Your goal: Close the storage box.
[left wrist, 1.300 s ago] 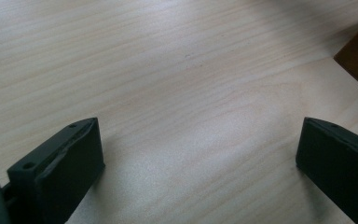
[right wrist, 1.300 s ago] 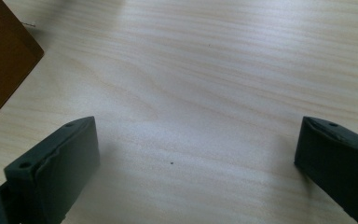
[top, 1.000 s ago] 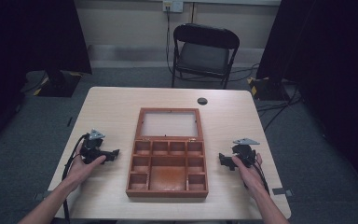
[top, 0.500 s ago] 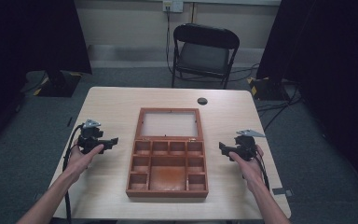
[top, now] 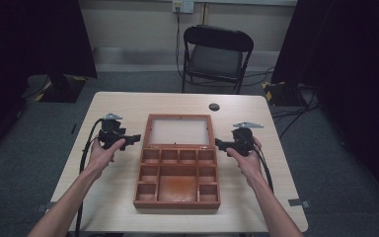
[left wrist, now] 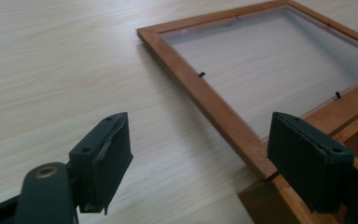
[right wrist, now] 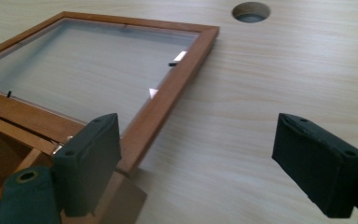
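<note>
Left gripper (top: 134, 139): jaws apart, nothing between them, no contact with anything. Held in the person's left hand (top: 101, 153), it hovers just off the left side of the wooden box (top: 177, 197), level with the hinge line, jaws pointing inward toward the box. In the left gripper view (left wrist: 200, 163) the two black pads stand wide; the lid's near frame rail runs up between them in the background, and the right pad overlaps the corner where lid meets tray. The jaws have just been closing a little, with nothing between them.

Right gripper (top: 220, 144): jaws apart too, empty. In the person's right hand (top: 246, 158), it sits just off the right side of the box at the same hinge level, pointing inward, mirror of the left. In the right gripper view (right wrist: 196, 163) the left pad overlaps the lid frame corner, the right pad is over bare tabletop. These jaws have just been opening, nothing in them.

Box sits mid-table, open. Its lid (top: 180, 131) lies flat on the table (top: 276, 197) on the far side, a clear pane in a brown wooden frame, tabletop grain visible through it. The tray part is toward the person, split into small compartments around a larger one.

Round cable hole (top: 214, 106) in the tabletop beyond the lid's far right corner. Black folding chair (top: 216, 54) behind the table.
</note>
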Demonstrator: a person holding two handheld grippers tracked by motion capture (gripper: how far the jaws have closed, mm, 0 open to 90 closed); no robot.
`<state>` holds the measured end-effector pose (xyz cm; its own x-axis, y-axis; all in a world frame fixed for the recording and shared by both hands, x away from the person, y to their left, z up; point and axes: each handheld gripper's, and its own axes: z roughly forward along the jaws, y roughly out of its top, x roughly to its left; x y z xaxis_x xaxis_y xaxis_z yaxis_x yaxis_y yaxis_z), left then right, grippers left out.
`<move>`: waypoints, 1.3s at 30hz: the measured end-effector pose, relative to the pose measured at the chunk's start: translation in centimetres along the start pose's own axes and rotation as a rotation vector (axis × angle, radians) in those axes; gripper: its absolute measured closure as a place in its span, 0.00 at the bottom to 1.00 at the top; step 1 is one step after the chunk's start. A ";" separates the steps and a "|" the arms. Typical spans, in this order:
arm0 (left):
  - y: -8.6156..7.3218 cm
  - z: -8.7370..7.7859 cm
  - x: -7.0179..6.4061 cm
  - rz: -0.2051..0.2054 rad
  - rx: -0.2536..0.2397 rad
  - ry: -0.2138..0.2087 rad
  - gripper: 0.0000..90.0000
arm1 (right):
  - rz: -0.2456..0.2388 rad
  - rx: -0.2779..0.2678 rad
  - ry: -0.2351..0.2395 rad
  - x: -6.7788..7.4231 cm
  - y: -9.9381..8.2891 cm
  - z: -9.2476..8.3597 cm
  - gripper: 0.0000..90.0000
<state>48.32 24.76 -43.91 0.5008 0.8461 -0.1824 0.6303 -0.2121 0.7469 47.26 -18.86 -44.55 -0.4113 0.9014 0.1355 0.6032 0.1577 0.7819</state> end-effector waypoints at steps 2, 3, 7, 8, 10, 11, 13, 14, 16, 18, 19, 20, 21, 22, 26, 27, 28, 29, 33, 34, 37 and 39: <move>0.0 0.8 -0.4 -0.010 0.004 -0.013 0.24 | 0.000 0.004 0.008 0.3 0.1 0.3 0.16; 0.0 1.4 -0.7 -0.015 0.006 -0.027 0.24 | 0.014 0.006 0.042 0.7 0.5 1.2 0.16; 0.3 2.6 -1.6 -0.022 0.019 -0.041 0.24 | 0.026 0.021 0.058 1.3 0.8 2.2 0.16; 0.4 2.9 -1.9 -0.041 0.021 -0.053 0.24 | 0.025 0.029 0.064 1.4 0.8 2.5 0.16; 0.6 3.5 -2.5 -0.032 0.039 -0.061 0.24 | 0.023 0.058 0.066 1.8 0.8 3.5 0.16; 0.6 3.5 -2.5 -0.032 0.039 -0.061 0.25 | 0.023 0.058 0.066 1.8 0.8 3.5 0.16; 0.5 3.8 -2.7 -0.031 0.046 -0.062 0.24 | 0.038 0.063 0.063 1.9 0.6 3.8 0.16; 0.3 4.1 -2.8 -0.044 0.060 -0.061 0.24 | 0.039 0.068 0.057 2.0 0.5 3.9 0.16; 0.2 4.2 -2.7 -0.047 0.066 -0.063 0.24 | 0.040 0.070 0.056 2.0 0.5 3.9 0.16; 0.1 4.4 -2.8 -0.053 0.069 -0.058 0.25 | 0.060 0.079 0.068 2.0 0.3 4.2 0.16; 0.1 4.6 -2.8 -0.056 0.072 -0.065 0.25 | 0.087 0.079 0.081 2.0 0.1 4.4 0.16; 0.1 4.7 -2.9 -0.051 0.073 -0.068 0.25 | 0.096 0.080 0.081 2.1 0.1 4.6 0.16; 0.1 4.8 -3.0 -0.061 0.069 -0.072 0.25 | 0.101 0.083 0.081 2.1 0.1 4.7 0.16; 0.2 4.9 -3.1 -0.061 0.069 -0.068 0.25 | 0.108 0.086 0.088 2.1 0.1 4.8 0.16; 0.1 5.1 -3.2 -0.067 0.062 -0.066 0.21 | 0.154 0.090 0.115 2.2 -0.1 5.3 0.15; 0.0 5.2 -3.1 -0.075 0.058 -0.068 0.20 | 0.165 0.093 0.124 2.4 -0.1 5.5 0.16; 0.0 5.2 -3.1 -0.076 0.061 -0.069 0.20 | 0.175 0.095 0.130 2.6 -0.1 5.6 0.15; 0.0 5.2 -3.1 -0.075 0.058 -0.067 0.20 | 0.176 0.096 0.131 2.8 0.0 5.8 0.14; -0.1 5.5 -2.9 -0.101 0.062 -0.081 0.17 | 0.190 0.109 0.144 2.6 0.0 5.9 0.14; -0.1 5.6 -3.0 -0.112 0.060 -0.080 0.17 | 0.200 0.112 0.148 2.6 0.0 5.9 0.14; -0.1 5.6 -3.1 -0.104 0.056 -0.073 0.16 | 0.198 0.110 0.156 2.5 0.0 6.0 0.15; -0.1 5.5 -3.0 -0.098 0.064 -0.076 0.16 | 0.212 0.116 0.160 2.4 0.0 6.1 0.15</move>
<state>50.04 19.57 -47.01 0.4774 0.8251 -0.3022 0.7134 -0.1631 0.6815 50.40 -14.27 -47.94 -0.3649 0.8454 0.3900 0.7575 0.0260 0.6523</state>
